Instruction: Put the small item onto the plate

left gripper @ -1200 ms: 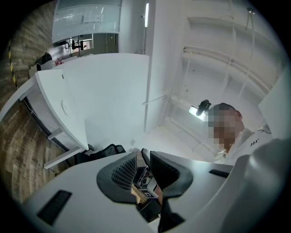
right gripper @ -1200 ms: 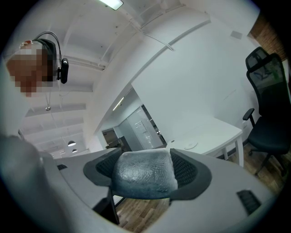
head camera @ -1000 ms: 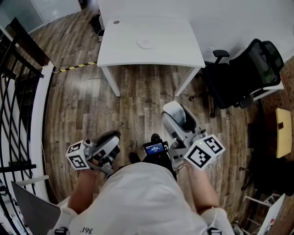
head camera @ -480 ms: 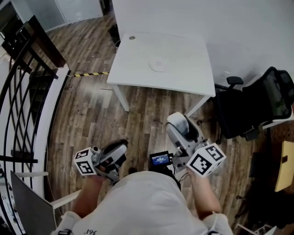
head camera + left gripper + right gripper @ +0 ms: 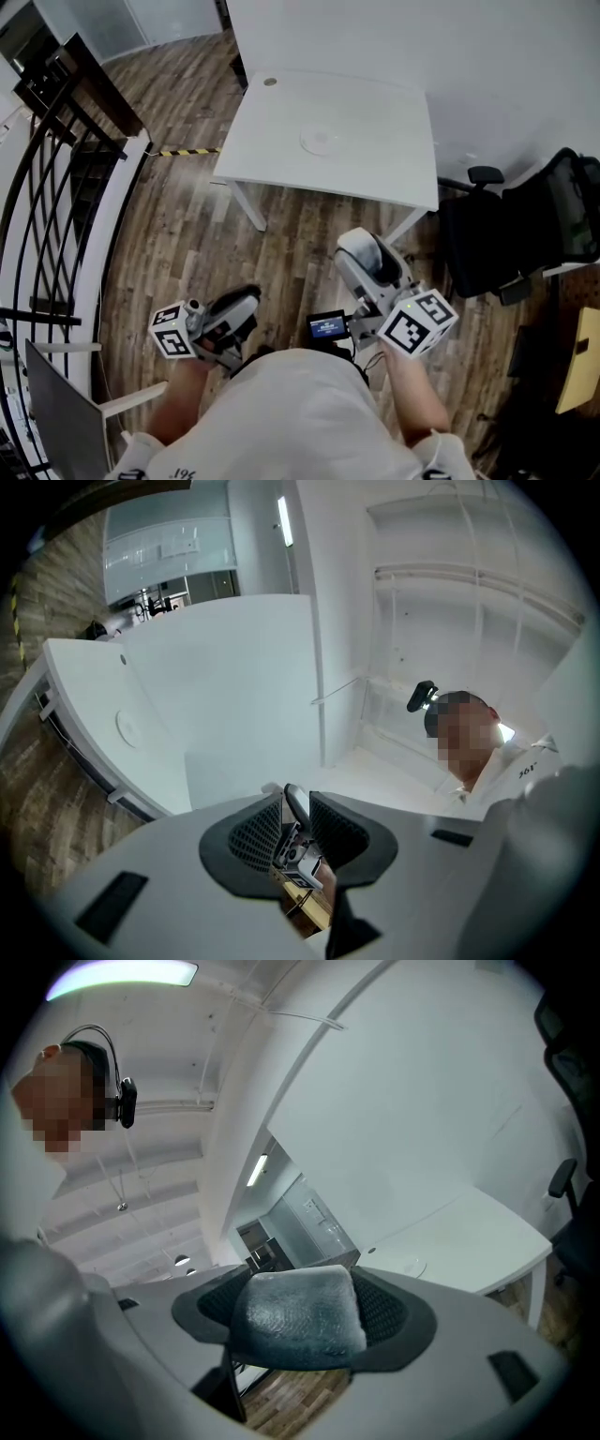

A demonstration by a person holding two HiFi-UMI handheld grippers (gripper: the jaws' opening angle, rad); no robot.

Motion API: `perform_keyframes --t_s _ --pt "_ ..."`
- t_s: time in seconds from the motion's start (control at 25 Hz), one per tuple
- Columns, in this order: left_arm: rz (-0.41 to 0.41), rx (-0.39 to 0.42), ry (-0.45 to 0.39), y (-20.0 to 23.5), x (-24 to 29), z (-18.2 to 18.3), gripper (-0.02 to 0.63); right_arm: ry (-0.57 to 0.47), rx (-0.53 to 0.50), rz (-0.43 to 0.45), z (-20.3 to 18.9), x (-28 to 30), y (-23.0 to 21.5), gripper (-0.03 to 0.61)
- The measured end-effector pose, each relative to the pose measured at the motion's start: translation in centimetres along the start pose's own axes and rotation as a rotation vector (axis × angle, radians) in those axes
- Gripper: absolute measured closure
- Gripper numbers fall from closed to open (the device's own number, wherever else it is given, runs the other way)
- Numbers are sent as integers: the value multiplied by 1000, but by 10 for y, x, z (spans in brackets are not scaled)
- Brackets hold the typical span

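Standing back from the white table (image 5: 375,127), the person holds both grippers low against the torso, forearms bent. The right gripper (image 5: 360,244) points toward the table, jaws clamped on the small item (image 5: 298,1321) (a grey, bubbly block). The left gripper (image 5: 246,296) jaws sit narrow, pinching a thin pale piece (image 5: 292,805). The plate (image 5: 320,142) lies on the table, well apart from the item.

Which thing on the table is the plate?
Find the white table ahead, across the wood floor, with the black office chair to its right. The plate is the flat white disc near the tabletop's middle, nearly blending in; the only other mark is a small dark round spot at the far left corner.
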State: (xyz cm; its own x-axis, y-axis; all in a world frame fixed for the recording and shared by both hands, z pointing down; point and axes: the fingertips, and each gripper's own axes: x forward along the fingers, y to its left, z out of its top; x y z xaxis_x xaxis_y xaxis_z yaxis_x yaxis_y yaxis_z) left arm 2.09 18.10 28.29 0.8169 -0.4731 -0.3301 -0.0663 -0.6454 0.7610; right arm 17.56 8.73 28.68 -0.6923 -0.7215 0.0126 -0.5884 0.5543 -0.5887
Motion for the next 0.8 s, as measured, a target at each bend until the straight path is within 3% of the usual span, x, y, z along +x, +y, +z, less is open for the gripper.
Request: perform_keyframes --t_s 0.48,0.8 --pt "5 -34 -1 21 36 -27 538 10 -1 -23 14 -21 -43 261" --pt "10 -31 3 32 50 -24 538 17 6 -22 15 -16 -58 261"
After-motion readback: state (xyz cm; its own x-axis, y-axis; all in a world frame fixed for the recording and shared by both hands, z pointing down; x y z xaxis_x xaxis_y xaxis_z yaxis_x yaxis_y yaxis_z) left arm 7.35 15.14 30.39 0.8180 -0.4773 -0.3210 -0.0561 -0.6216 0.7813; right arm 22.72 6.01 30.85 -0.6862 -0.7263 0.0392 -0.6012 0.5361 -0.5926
